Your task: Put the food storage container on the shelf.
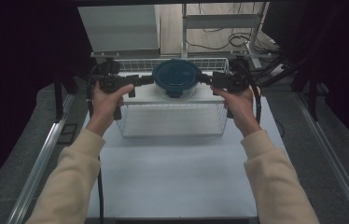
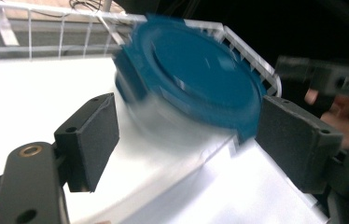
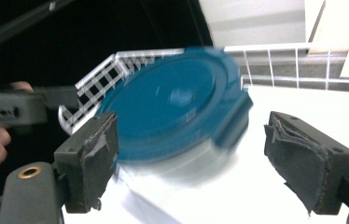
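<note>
High view: round blue-lidded container (image 1: 176, 78) on wire basket (image 1: 171, 125) shelf, between left gripper (image 1: 150, 80) and right gripper (image 1: 203, 79). Both sets of jaws apart, clear of the lid. Risk: a jaw clipping the rim could tip it.

The high view is dim and soft, its left and right sides sunk in near-black, while the white table (image 1: 172, 177) takes a flat, cool light from above and shows hardly any shadow. In both gripper views the blue-lidded container (image 2: 196, 79) is smeared by motion blur, and the white surface (image 3: 303, 112) around it glares, washed out to plain white. The black jaws at the bottom stay sharp against it
</note>
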The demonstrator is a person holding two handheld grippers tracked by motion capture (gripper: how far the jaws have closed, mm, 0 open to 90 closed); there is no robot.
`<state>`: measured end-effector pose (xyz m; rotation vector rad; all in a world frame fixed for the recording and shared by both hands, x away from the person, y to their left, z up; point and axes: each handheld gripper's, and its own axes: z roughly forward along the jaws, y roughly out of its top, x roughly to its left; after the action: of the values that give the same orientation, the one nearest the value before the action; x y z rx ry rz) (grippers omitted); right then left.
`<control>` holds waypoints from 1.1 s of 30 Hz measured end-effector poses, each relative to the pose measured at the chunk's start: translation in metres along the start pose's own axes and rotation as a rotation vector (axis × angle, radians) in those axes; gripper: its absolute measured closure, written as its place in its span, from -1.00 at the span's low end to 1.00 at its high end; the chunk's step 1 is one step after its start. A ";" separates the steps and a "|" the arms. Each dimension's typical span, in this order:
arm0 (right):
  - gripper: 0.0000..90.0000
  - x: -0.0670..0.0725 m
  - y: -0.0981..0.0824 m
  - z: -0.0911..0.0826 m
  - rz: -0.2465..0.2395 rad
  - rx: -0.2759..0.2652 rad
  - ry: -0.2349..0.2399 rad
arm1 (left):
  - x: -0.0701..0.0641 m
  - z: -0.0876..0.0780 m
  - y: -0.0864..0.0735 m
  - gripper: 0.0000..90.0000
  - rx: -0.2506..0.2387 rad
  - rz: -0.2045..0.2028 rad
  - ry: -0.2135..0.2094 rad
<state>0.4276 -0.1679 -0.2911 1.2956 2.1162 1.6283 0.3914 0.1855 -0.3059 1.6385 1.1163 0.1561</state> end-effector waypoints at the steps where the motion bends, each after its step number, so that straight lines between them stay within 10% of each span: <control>1: -0.61 0.004 -0.013 -0.014 -0.055 -0.003 0.004 | -0.009 -0.011 -0.015 -0.53 0.008 0.047 0.011; 12: -0.61 0.012 -0.103 -0.084 -0.206 0.004 -0.005 | -0.032 -0.044 -0.108 -0.51 0.037 0.133 -0.018; 21: -0.59 0.006 -0.188 -0.088 -0.209 0.098 -0.001 | -0.020 -0.042 -0.197 -0.49 0.113 0.105 0.023; 33: -0.58 -0.007 -0.225 -0.076 -0.221 0.162 -0.038 | -0.019 -0.037 -0.224 -0.45 0.149 0.122 0.077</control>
<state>0.2681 -0.2318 -0.4559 1.0777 2.3139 1.3584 0.2291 0.1890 -0.4658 1.8477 1.1086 0.2211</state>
